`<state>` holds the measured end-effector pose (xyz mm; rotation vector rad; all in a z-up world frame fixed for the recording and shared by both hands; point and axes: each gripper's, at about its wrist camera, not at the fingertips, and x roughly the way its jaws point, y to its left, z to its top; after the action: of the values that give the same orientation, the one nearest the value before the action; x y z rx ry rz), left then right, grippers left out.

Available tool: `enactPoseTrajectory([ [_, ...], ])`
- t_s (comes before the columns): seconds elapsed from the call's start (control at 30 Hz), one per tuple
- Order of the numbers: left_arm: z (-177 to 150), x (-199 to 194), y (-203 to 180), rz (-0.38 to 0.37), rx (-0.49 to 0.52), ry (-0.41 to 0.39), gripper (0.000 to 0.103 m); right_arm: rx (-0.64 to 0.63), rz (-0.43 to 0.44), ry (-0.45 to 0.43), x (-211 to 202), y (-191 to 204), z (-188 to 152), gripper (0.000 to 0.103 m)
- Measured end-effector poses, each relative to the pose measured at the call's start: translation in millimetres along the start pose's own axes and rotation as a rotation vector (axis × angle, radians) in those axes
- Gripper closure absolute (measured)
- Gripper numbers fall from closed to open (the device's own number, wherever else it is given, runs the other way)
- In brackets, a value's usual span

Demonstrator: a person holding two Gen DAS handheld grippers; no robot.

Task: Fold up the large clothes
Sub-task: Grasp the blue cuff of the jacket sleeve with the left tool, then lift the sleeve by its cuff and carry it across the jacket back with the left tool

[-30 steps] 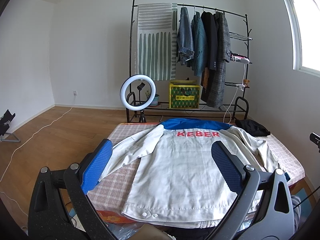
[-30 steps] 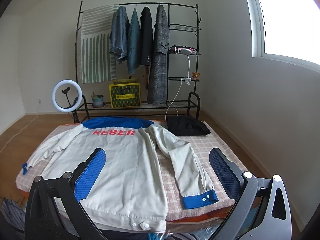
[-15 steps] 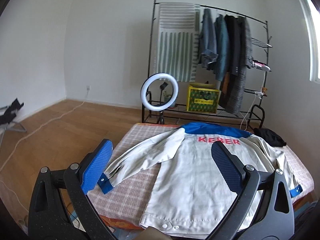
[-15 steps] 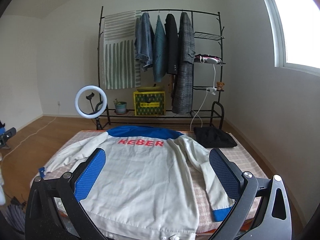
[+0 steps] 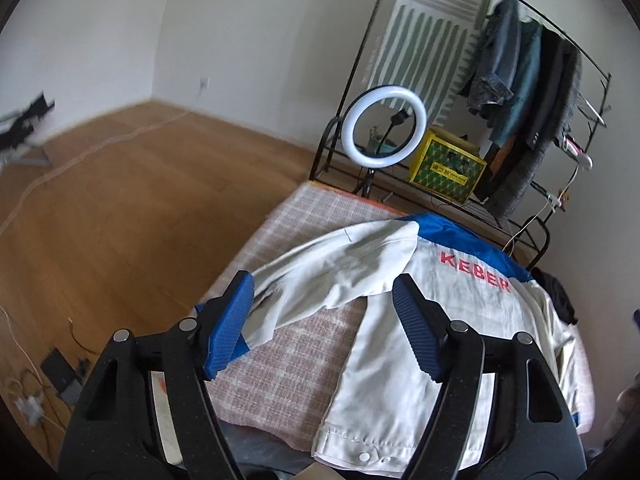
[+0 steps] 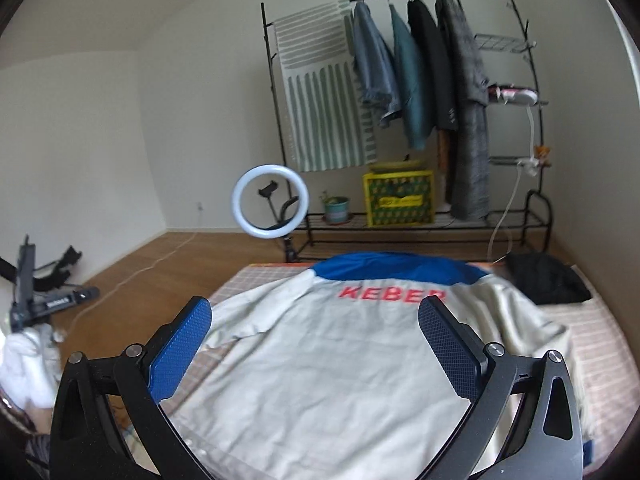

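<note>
A large white jacket (image 5: 452, 320) with a blue collar and red "KEBER" lettering lies back-up on the checked bed (image 5: 304, 364). Its left sleeve (image 5: 332, 272) stretches toward the bed's left edge, ending in a blue cuff. My left gripper (image 5: 320, 300) hovers low over that sleeve end; its jaws are closing, the sleeve lies between them, and no pad presses it. In the right wrist view the jacket (image 6: 340, 364) fills the bed, and my right gripper (image 6: 316, 328) stands open above its back with nothing held.
A folded black garment (image 6: 544, 276) lies at the bed's far right corner. Behind the bed stand a ring light (image 6: 270, 205), a clothes rack (image 6: 404, 80) and a yellow crate (image 6: 398, 198). Wooden floor with cables (image 5: 80, 152) lies left of the bed.
My left gripper swung left and down to the sleeve end, rolled, and its jaws narrowed. My right gripper shifted left, from the right sleeve to over the jacket's back.
</note>
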<state>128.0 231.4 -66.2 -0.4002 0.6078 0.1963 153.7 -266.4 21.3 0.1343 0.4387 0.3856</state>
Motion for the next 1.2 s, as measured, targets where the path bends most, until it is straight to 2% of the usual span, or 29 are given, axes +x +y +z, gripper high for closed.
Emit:
enactPoseTrajectory([
  [0.17,-6.5,46.3,39.9,-0.003,-0.085,0.077,0.029,0.051,0.065,0.041,43.1,5.3,-4.0,0.0],
  [0.3,-21.6,97.7,83.6,0.025,-0.213,0.211,0.029,0.05,0.132,0.075,75.5,11.1,-12.2,0.0],
  [0.4,-34.3,129.5,109.1,0.046,-0.292,0.288,0.029,0.055,0.196,0.079,99.6,14.1,-21.5,0.005],
  [0.5,-44.2,155.7,133.1,0.067,-0.342,0.321,0.029,0.089,0.267,0.11,112.9,14.8,-38.4,0.005],
  [0.57,-51.9,178.4,152.2,0.084,-0.407,0.354,0.029,0.087,0.308,0.168,117.7,17.0,-47.5,0.016],
  [0.7,-61.5,206.2,180.1,0.09,-0.519,0.375,0.029,0.102,0.36,0.191,114.1,18.3,-50.6,0.019],
  [0.8,-63.3,222.9,184.2,0.13,-0.493,0.384,0.031,0.104,0.383,0.176,107.9,20.2,-52.1,0.019],
  [0.87,-66.8,234.4,188.1,0.131,-0.499,0.4,0.039,0.101,0.395,0.173,105.3,21.1,-51.1,0.019],
  [0.93,-69.9,244.8,188.8,0.124,-0.506,0.419,0.04,0.08,0.388,0.17,105.0,22.0,-49.7,0.019],
  [1.03,-67.7,252.1,180.0,0.159,-0.425,0.41,0.041,0.048,0.371,0.172,105.0,23.0,-51.5,0.019],
  [1.07,-67.1,253.7,176.2,0.172,-0.397,0.407,0.049,0.046,0.369,0.177,106.0,22.6,-51.7,0.019],
  [1.1,-64.7,257.8,172.6,0.191,-0.379,0.41,0.067,0.047,0.367,0.183,107.0,21.7,-52.3,0.019],
  [1.13,-64.8,258.8,171.6,0.203,-0.367,0.41,0.069,0.05,0.362,0.189,108.5,19.9,-53.2,0.019],
  [1.17,-64.9,258.8,170.2,0.204,-0.359,0.406,0.076,0.051,0.358,0.191,108.7,19.4,-53.1,0.019],
  [1.2,-64.6,257.7,168.0,0.191,-0.351,0.397,0.094,0.051,0.353,0.195,109.4,18.2,-54.0,0.019],
])
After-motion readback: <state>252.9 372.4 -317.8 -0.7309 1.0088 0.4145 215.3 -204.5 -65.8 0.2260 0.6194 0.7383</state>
